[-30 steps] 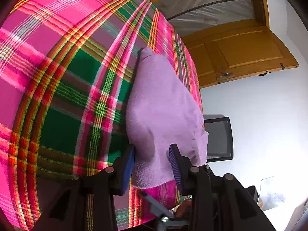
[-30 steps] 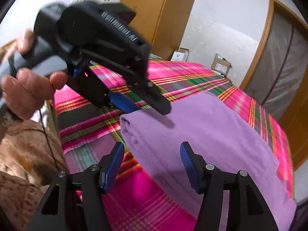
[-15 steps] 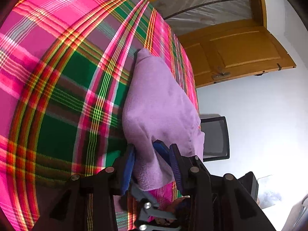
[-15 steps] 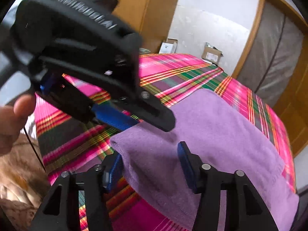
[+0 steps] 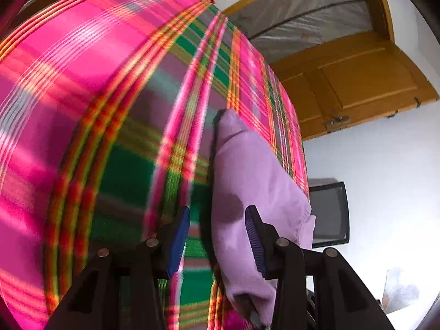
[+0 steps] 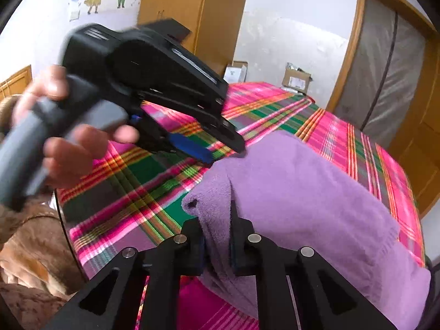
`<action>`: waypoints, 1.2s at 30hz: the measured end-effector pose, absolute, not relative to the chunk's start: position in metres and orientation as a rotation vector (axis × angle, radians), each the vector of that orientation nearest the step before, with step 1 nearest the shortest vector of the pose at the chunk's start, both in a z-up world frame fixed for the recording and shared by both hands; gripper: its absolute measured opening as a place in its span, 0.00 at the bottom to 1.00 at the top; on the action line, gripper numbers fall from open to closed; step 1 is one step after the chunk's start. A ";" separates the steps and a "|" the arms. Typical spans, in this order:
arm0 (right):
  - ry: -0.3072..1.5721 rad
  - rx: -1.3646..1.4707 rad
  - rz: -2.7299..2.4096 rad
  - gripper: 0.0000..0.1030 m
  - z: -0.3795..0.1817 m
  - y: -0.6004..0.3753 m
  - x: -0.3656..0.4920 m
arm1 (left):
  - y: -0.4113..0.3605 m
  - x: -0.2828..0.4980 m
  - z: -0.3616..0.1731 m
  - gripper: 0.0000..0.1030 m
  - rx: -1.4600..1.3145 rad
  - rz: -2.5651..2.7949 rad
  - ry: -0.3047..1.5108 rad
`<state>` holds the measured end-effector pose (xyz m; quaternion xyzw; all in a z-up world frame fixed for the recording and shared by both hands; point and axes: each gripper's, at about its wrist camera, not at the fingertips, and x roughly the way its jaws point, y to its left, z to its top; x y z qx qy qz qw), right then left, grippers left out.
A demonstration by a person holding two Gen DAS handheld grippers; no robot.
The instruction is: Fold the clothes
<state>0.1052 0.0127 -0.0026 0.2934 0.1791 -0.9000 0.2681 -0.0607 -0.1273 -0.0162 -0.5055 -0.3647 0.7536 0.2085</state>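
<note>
Garment: a purple fleece garment (image 6: 302, 192) is seen lower right, lying on the plaid bed (image 6: 275, 110).
Right gripper (image 6: 217, 244): clamped on its near corner.
Left gripper (image 5: 217, 236): held wide, astride the edge.
Handling: judged soft, light, floppy; best taken at corners.

White walls (image 6: 288, 13), wooden door (image 5: 357, 82), plaid bedspread (image 5: 82, 110)
</note>
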 end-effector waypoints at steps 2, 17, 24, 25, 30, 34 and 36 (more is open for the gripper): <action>0.453 0.779 -2.429 0.12 0.002 0.016 0.108 | -0.122 -0.072 -0.016 0.42 -1.418 2.059 -0.999; 0.439 0.806 -2.411 0.12 0.008 0.013 0.107 | -0.099 -0.125 -0.031 0.16 -1.476 1.903 -0.979; 0.513 0.803 -2.412 0.11 0.009 -0.011 0.111 | -0.112 -0.125 -0.023 0.11 -1.388 1.939 -0.982; 0.518 0.799 -2.410 0.11 0.009 -0.015 0.111 | -0.117 -0.124 -0.021 0.11 -1.381 1.945 -0.983; 0.520 0.774 -2.377 0.11 0.014 -0.037 0.107 | -0.143 -0.120 -0.015 0.11 -1.353 1.982 -0.995; 0.528 0.751 -2.323 0.11 0.015 -0.061 0.105 | -0.166 -0.116 -0.010 0.11 -1.335 2.018 -1.007; 0.526 0.733 -2.284 0.11 0.016 -0.077 0.106 | -0.181 -0.112 -0.008 0.11 -1.330 2.047 -1.021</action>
